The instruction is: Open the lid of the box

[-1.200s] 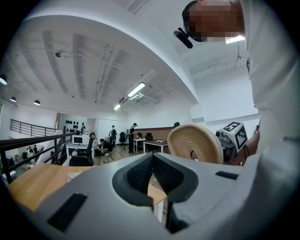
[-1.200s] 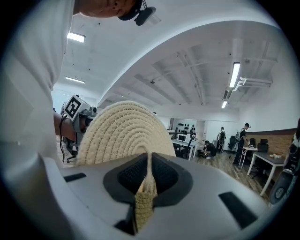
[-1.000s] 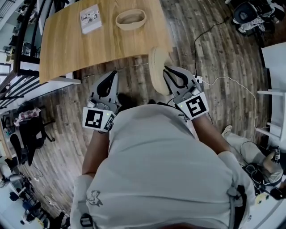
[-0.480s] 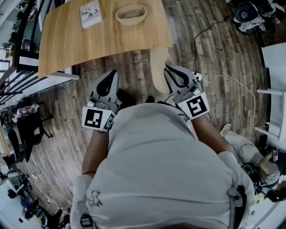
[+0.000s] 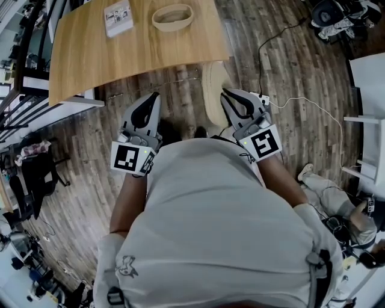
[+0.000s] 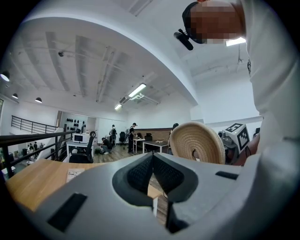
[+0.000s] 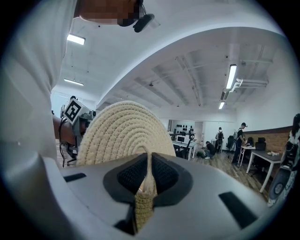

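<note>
Fingers (image 7: 165, 174) of the right gripper (image 7: 149, 180) clenched on the woven rope lid (image 7: 125, 133), pinching its rim between the dark pads. Coiled disc standing on edge, rising above the fingertips and spreading to their left.

Fingers (image 6: 140, 172) of the left gripper (image 6: 152, 161) pressed flat together, gripping nothing. Lid off to their right and apart from them, with the marker cube (image 6: 238, 135) of the other gripper just beyond it.

From the head view, both sets of fingertips pointing level toward the wooden table (image 5: 108, 66), hovering over the plank floor (image 5: 295, 66) just short of its near edge. Lid hanging between the two pairs of fingers, close against the right pair and clear of the left.

Box (image 5: 172, 17), an open woven bowl of the same pale rope, sitting on the table well ahead of the fingertips, uncovered and untouched. Small white packet (image 5: 118, 18) lying beside the box, ahead of the left fingers.

White cable (image 5: 301, 102) trailing across the floor to the right of the right fingers. Person's grey shirt (image 5: 222, 228) filling the frame behind both grippers.
</note>
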Demonstrator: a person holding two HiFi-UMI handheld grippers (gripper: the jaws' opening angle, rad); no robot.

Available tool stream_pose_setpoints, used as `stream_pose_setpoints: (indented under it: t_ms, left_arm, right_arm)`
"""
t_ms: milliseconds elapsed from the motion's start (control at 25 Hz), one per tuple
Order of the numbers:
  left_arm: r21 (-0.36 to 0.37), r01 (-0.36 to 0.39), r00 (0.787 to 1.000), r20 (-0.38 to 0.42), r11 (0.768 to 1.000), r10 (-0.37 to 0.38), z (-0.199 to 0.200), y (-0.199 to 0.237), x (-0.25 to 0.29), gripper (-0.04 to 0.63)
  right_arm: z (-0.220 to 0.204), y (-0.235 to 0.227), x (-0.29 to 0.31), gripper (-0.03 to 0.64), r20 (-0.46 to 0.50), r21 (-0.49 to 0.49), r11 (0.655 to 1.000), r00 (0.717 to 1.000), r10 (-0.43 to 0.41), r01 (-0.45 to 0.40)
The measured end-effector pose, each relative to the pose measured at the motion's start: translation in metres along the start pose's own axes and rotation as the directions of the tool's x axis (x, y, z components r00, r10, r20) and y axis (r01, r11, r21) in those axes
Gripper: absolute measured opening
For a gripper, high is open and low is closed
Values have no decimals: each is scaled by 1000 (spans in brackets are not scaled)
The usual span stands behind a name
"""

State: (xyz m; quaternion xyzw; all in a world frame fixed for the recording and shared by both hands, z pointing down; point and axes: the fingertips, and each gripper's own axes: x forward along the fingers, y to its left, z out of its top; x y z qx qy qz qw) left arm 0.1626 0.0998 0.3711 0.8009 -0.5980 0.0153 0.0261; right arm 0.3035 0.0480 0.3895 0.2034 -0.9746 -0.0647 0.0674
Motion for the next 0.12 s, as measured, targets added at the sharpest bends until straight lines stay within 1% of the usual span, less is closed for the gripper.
stream_pose_setpoints:
  t_ms: [120]
  left_arm:
    - [-3,0,1000,-1,1000,0,-2,-1,0,6]
  right_arm:
    - [-1,0,-2,35,2,-4,1000,1000,0,0]
